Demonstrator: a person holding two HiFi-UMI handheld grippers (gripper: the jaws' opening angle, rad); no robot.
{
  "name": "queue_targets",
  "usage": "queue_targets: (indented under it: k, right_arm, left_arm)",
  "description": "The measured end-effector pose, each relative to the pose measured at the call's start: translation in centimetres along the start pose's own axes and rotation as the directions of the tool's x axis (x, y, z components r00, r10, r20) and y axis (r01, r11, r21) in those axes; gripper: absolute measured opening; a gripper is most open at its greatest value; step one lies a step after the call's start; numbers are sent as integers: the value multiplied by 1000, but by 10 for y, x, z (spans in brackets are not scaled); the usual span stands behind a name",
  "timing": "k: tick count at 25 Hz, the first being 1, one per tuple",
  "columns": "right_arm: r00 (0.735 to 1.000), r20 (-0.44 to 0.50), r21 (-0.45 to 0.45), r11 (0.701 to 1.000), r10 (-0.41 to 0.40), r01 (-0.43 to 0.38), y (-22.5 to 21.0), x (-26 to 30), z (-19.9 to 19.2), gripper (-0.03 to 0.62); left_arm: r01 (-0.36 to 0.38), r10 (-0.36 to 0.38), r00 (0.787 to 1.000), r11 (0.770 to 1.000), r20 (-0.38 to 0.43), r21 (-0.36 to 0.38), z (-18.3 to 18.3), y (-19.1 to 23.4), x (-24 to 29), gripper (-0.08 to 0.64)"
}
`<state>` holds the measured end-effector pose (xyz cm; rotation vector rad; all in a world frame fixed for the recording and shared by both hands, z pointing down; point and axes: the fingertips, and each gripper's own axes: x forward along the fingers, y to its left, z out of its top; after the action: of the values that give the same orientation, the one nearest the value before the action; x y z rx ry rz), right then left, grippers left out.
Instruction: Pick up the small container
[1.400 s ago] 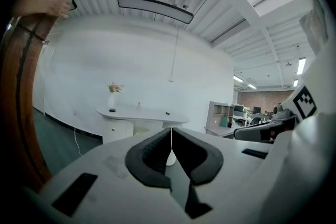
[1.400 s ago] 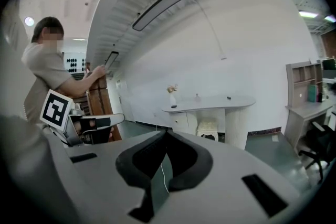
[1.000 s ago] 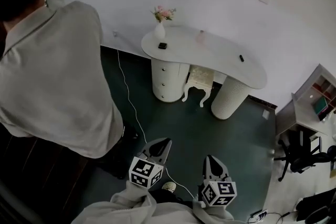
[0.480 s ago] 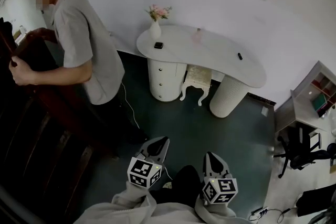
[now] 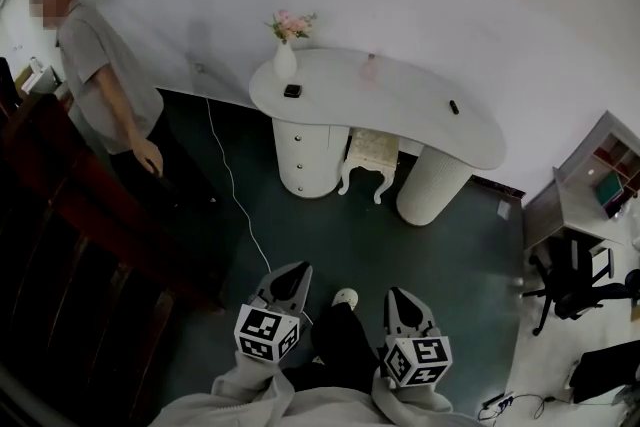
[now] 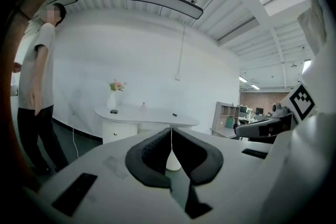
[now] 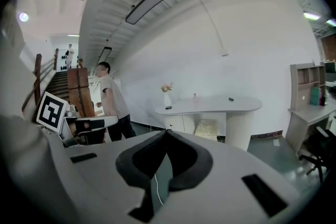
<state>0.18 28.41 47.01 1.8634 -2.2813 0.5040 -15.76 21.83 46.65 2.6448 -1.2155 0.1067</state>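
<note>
We held the left gripper (image 5: 293, 271) and right gripper (image 5: 398, 299) with jaws together and empty, well short of the white table (image 5: 400, 105), on whose left end the small container (image 5: 292, 90), seemingly a dark box, would need jaws opened before reaching.

In the head view, my left gripper (image 5: 296, 268) and right gripper (image 5: 398, 294) sit bottom centre. The table (image 5: 410, 115) lies upper centre, a vase (image 5: 285, 61) on its left end, a person (image 5: 98, 85) upper left.

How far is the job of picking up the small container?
Done: nothing yet. In hand: nothing; the left tongs and right tongs are shut and empty. To do: reach the white table across the floor, where a small pale container stands, and grasp it.
</note>
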Motion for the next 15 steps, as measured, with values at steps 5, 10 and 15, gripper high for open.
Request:
queue_targets:
  k: [5,10,15]
  right_arm:
    - [1000,2,0,1000,23,-23,-16,34,13,51]
    - [999,-4,13,999,41,-41,-35,73,25,51]
    - [998,-16,9,998,61,-61,-55,112,40,51]
  left_arm:
    - [-21,21,1000,1000,6,15,9,15,29,17]
    - [-45,45,999,999,3,26,18,31,59,17]
    - [-92,92,996,996,4,3,25,56,91,17]
